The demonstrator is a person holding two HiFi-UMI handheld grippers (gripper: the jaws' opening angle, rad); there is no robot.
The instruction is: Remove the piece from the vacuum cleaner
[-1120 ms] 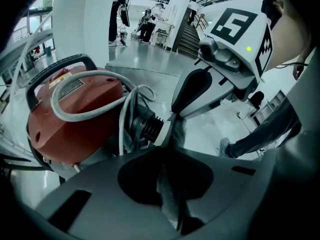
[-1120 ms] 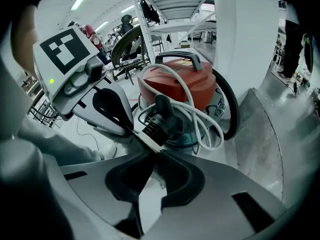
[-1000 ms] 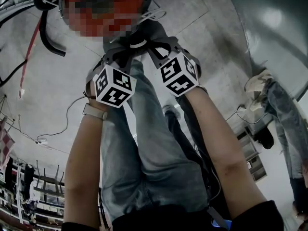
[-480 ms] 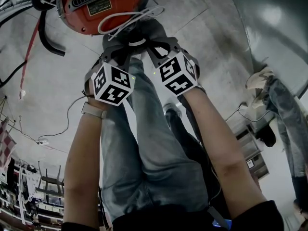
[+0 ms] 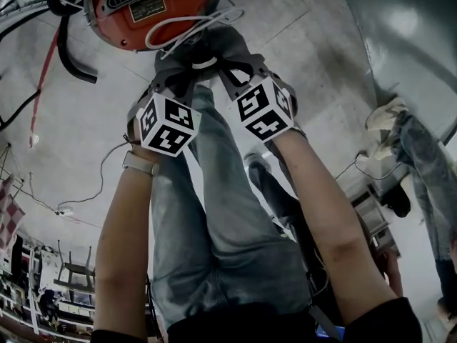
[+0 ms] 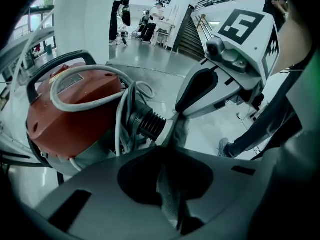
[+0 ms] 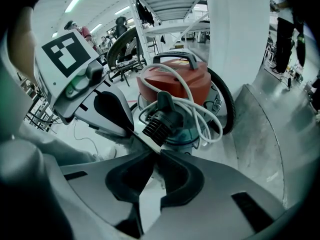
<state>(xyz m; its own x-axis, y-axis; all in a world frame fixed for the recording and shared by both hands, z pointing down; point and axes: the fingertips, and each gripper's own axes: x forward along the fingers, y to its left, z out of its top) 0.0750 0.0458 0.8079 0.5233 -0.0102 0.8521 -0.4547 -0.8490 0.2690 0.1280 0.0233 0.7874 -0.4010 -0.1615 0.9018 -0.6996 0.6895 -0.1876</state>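
While your two tools crowd the near side of the red vacuum cleaner point(image 5: 146, 9), the piece does not appear to have come away: the black ribbed fitting point(image 6: 148, 124), which I judge to be the part in question, sits plugged into the vacuum cleaner's body, just under the loose loops of white cord point(image 5: 193, 27). The left gripper point(image 6: 168, 146) has its jaws pressed together, tips just beside the fitting's outer end. The right gripper point(image 7: 156, 151) is likewise closed, tips just below that end and touching or nearly touching the other tool. Neither view shows the fitting between any jaws. Recommendation: spread one gripper, bring it over the ribbed collar on the side away from the vacuum cleaner's body, and close squarely across the ribs, not on the cord. Brace the vacuum cleaner's shell with the other gripper, then draw the fitting straight out along its own axis. A crooked pull will likely bind it or drag the vacuum cleaner across the floor.
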